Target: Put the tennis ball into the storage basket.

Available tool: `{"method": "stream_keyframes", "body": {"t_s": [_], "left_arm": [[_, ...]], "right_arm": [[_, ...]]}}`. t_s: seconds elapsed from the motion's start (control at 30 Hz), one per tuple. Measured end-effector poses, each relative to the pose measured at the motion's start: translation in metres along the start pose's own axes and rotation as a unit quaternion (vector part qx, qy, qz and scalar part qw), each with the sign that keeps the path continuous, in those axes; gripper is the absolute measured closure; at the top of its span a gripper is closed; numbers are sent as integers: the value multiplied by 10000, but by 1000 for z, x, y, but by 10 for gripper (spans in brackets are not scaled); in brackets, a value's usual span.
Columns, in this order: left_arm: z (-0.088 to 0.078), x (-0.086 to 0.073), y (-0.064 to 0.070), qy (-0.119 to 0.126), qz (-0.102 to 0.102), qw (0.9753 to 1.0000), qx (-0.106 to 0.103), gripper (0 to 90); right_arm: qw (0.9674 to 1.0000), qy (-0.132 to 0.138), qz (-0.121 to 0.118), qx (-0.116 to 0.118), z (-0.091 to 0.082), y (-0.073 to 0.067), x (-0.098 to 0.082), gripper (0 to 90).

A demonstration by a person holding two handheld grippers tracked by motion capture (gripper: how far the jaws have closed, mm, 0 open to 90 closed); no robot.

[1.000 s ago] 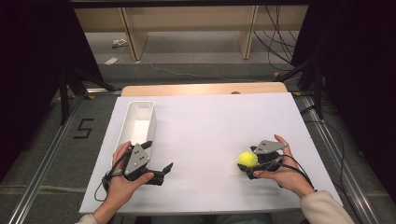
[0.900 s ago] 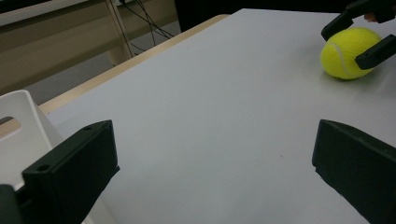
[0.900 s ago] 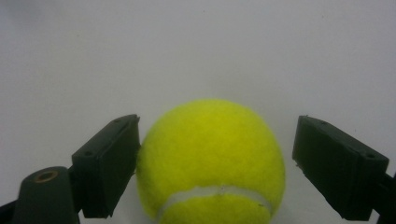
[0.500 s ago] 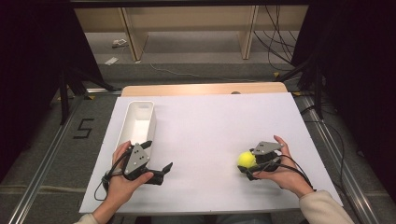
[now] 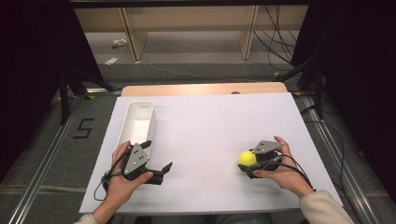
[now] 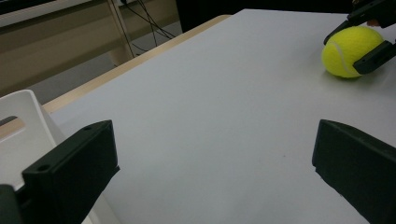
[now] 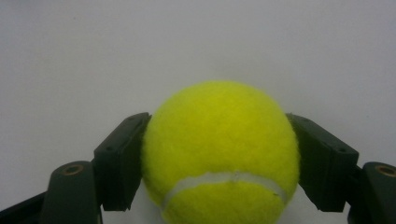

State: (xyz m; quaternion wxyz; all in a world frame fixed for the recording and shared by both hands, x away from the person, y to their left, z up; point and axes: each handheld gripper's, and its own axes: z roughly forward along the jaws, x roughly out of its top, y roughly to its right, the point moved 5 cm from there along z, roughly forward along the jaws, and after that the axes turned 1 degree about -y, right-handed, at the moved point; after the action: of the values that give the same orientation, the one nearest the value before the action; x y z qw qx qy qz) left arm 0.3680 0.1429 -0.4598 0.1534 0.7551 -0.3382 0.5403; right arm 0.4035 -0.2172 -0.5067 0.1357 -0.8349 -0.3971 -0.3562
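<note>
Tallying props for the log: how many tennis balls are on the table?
1: the tennis ball sits between the right gripper jaws, near the table's right front.

On the white rectangular surface (image 5: 205, 116), a long white plastic bin (image 5: 137, 122) lies along the left edge. The left gripper (image 5: 156, 161) sits just before the bin's near end. The yellow felt tennis ball (image 5: 246, 158) rests toward the near right corner, between the right gripper's (image 5: 248, 163) jaws.

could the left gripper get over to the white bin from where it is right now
Probably yes. The left gripper sits with jaws open just at the near end of the white bin, with bare table around and nothing between them. The right gripper is shut on the tennis ball, well off to the side.
</note>
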Motion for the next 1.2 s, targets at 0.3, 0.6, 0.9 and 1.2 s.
{"method": "stream_keyframes", "body": {"t_s": [0.3,0.6,0.9,1.2], "left_arm": [[-1,1,0,17,-4,10000,-6,0],[-1,1,0,28,9,10000,-7,0],[-2,2,0,35,11,10000,-7,0],[-2,2,0,43,25,10000,-4,0]], "right_arm": [[9998,204,67,-23,-4,2,5,267],[9987,498,136,-20,-10,2,14,268],[9979,631,149,-25,-13,2,19,268],[9967,808,120,-38,-17,-1,29,269]]}}
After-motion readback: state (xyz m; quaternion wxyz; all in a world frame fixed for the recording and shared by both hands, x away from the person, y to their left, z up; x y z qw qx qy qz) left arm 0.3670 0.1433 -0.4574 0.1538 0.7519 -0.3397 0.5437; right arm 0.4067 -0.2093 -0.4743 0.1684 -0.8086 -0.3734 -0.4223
